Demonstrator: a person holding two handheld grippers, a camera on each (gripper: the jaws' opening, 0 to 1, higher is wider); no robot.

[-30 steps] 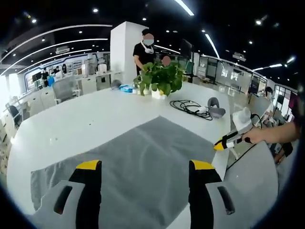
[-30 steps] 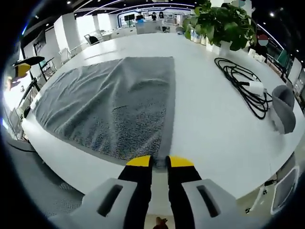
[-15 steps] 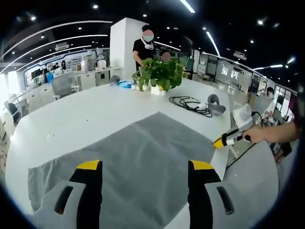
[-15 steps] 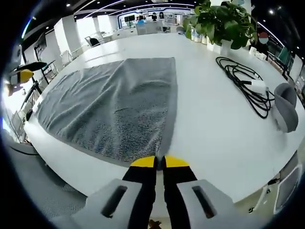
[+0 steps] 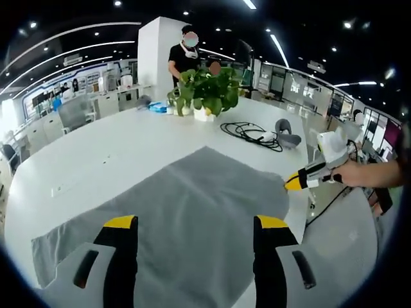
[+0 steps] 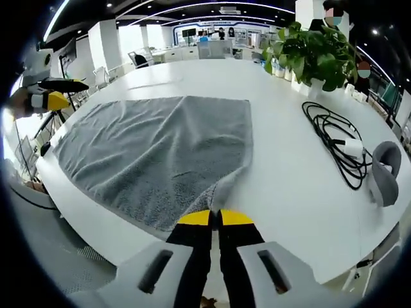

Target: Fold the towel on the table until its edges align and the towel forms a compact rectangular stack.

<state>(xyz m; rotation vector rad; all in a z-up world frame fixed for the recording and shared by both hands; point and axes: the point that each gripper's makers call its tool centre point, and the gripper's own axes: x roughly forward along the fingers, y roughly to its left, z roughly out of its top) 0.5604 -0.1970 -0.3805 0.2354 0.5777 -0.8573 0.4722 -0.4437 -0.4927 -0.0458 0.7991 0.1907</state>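
The white desk (image 6: 289,186) carried everything, and the grey towel (image 6: 154,151) lay spread across its near half as one open layer, reaching the desk's edge on the person's side. No fold had been made: no edge lay on another, so by my judgement the task was at its very start, with every fold and the squaring into a compact stack left to do.

The one step under way was the first lift. The right gripper (image 6: 215,218) had its jaws pressed together on the towel's near corner, and the cloth rose from the desk in a small peak up into them. In the left gripper view the same gripper showed at the towel's far corner (image 5: 297,181), with a hand behind it.

The left gripper (image 5: 192,222) had its jaws standing wide apart, holding nothing, above the towel (image 5: 192,205) near its other side; it probably needed to take the neighbouring corner before the edge could be carried across.

Beyond the towel stood a potted plant (image 6: 314,54), and near it a coiled black cable (image 6: 334,135) with a grey rounded object (image 6: 384,170) just beside the coil. A person (image 5: 183,54) stood behind the plant.

No brand, label or writing could be read on anything.
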